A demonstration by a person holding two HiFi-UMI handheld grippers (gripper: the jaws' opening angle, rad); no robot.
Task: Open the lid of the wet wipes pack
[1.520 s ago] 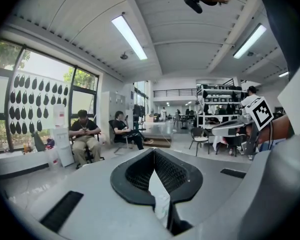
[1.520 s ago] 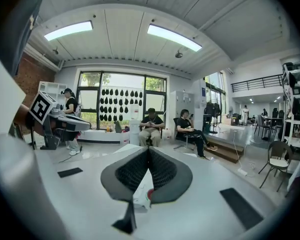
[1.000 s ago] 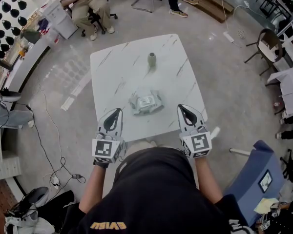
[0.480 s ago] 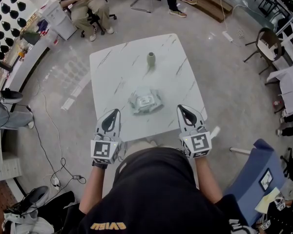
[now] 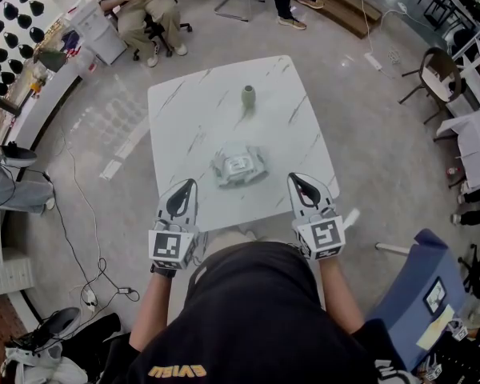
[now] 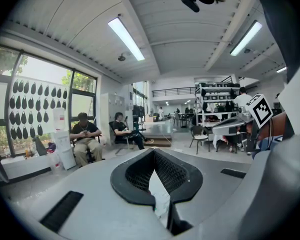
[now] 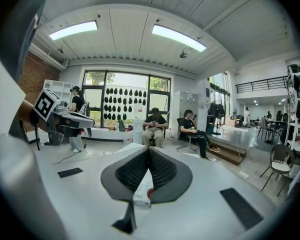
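the task looks not yet begun: the wet wipes pack (image 5: 240, 169) lies near the middle of the white table (image 5: 184, 110), and its lid (image 5: 241, 165), the pale flap on the top, seems to lie flat and closed, though it is small in the head view and i cannot be fully sure. the left gripper (image 5: 193, 182) and the right gripper (image 5: 293, 177) hang over the near edge of the table, one on each side of the pack and apart from it. in each gripper view the two jaws meet at their tips and nothing is pinched between them; only the table and a bit of the pack show behind. so all remains to do: to come to the pack, to hold it steady, to catch the flap and to lift it. what is inside the pack is hidden. a small greenish vase (image 5: 249, 98) stands further back on the table, and its inside cannot be seen.
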